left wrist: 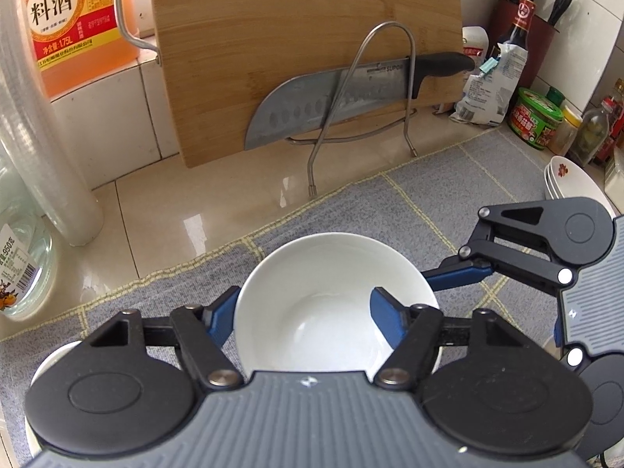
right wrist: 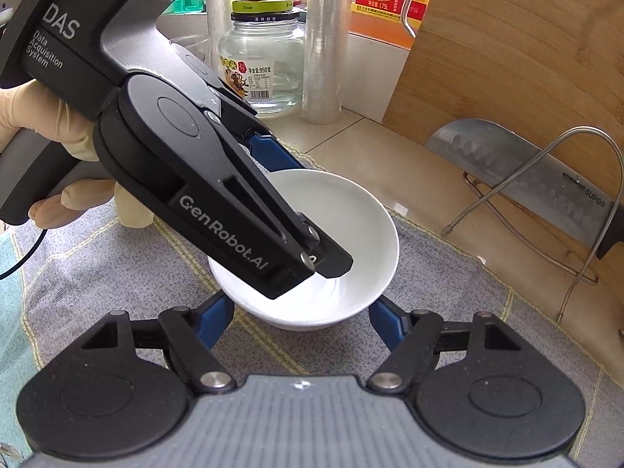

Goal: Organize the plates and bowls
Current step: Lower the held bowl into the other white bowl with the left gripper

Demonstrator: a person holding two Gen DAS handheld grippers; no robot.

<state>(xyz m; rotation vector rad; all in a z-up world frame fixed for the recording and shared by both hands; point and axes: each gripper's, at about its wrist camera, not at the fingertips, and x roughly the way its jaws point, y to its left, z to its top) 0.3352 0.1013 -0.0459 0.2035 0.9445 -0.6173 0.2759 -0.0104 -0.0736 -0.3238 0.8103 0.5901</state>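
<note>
A white bowl sits on a grey checked cloth. My left gripper is open and straddles the bowl's left wall: one blue finger is outside the rim, the other inside the bowl. In the right wrist view the left gripper reaches down over the bowl from the left. My right gripper is open and empty just in front of the bowl; its finger nears the bowl's right rim. A stack of white plates sits at the far right. Another white dish peeks out under the left gripper.
A bamboo cutting board and a cleaver lean in a wire rack behind the cloth. A cooking wine jug, a cling film roll and a glass jar stand at the left. Sauce bottles and jars crowd the right.
</note>
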